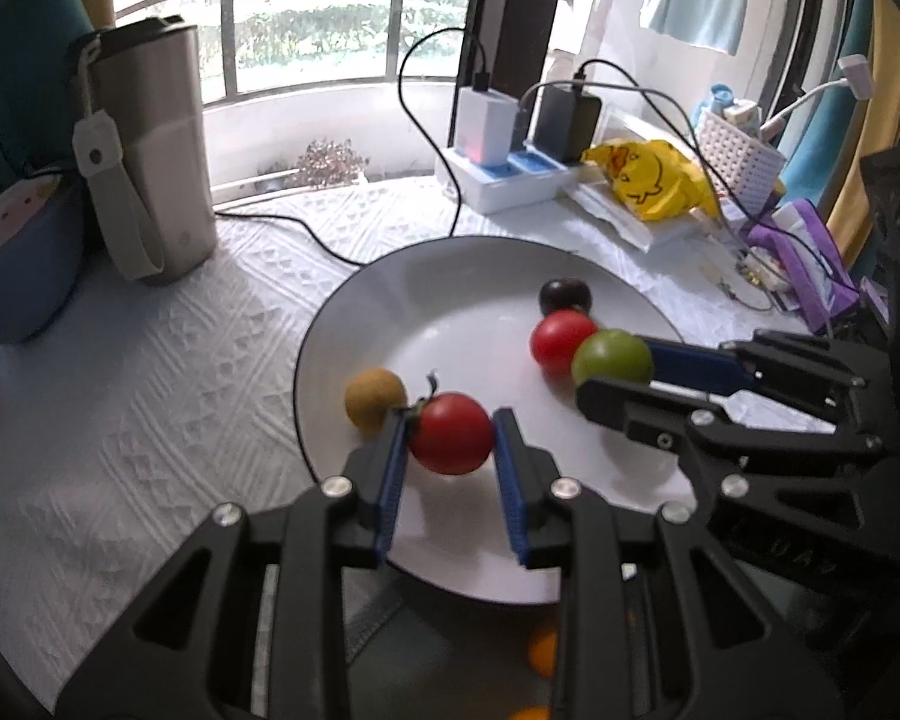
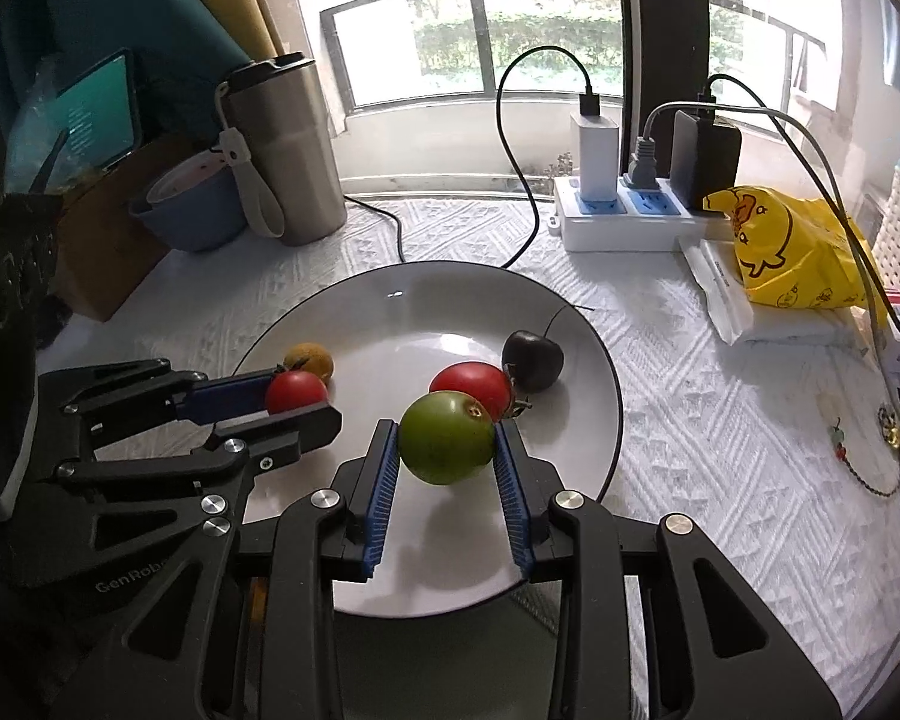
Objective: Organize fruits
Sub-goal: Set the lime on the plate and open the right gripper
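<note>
At the far-left edge of the tabletop [image 2: 720, 480] I see a blue bowl [image 2: 192, 210] and a tall steel tumbler with a looped strap [image 2: 291, 150]; both stand well clear of my work. Moving right, the round white plate with a dark rim [image 2: 450, 312] carries everything that matters. At its left rim a small yellow-brown fruit [image 1: 373, 399] rests on the plate, just beside my left gripper [image 1: 450, 438], whose blue pads are closed on a red tomato with a green stem [image 1: 451, 433], apparently held just above the plate's near-left part. Toward the right, a second red tomato [image 2: 473, 385] and a dark purple round fruit [image 2: 532, 360] lie together on the plate's right half. My right gripper [image 2: 447, 447] is clamped around a green round fruit [image 2: 447, 438], which sits directly in front of the loose red tomato and nearly touches it. I judge the next release turns on that: the green fruit is directly ahead of the right gripper, closest to the right-hand cluster, so that hand should set down there. Farther right, a white power strip [image 2: 618, 222] and a yellow plastic bag [image 2: 786, 252] sit near the tabletop's far-right edge.
</note>
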`<act>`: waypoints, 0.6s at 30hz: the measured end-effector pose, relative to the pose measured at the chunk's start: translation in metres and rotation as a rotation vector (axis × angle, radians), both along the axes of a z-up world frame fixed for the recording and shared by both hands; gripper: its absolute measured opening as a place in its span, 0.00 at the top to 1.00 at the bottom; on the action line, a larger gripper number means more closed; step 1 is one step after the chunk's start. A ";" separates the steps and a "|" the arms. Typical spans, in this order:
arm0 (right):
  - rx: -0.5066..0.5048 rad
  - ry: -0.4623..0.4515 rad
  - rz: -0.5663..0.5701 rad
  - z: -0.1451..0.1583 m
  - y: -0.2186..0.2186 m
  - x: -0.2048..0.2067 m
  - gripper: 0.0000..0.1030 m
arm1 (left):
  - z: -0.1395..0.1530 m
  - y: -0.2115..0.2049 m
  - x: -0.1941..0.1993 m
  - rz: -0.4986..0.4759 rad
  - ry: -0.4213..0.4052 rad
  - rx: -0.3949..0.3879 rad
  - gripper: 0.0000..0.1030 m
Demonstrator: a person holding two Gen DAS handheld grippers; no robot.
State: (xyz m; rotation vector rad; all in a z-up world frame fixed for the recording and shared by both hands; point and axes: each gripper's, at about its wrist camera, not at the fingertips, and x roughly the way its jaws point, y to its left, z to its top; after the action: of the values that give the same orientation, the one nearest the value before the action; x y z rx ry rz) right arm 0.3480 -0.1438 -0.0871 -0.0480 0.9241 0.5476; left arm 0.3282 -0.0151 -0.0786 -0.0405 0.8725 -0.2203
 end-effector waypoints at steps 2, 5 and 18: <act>0.002 0.007 -0.001 -0.003 0.000 0.003 0.67 | -0.003 0.001 0.004 0.008 0.006 0.004 0.71; 0.005 0.013 0.002 -0.007 0.003 0.007 0.67 | -0.003 0.004 0.009 0.020 0.001 0.001 0.71; 0.004 -0.016 -0.013 -0.001 0.005 0.010 0.67 | 0.011 0.015 0.007 0.058 -0.047 -0.054 0.57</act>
State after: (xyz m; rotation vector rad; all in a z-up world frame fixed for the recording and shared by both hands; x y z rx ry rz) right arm 0.3580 -0.1387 -0.0880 -0.0432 0.9070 0.5361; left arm 0.3352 -0.0003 -0.0672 -0.1110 0.8171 -0.1897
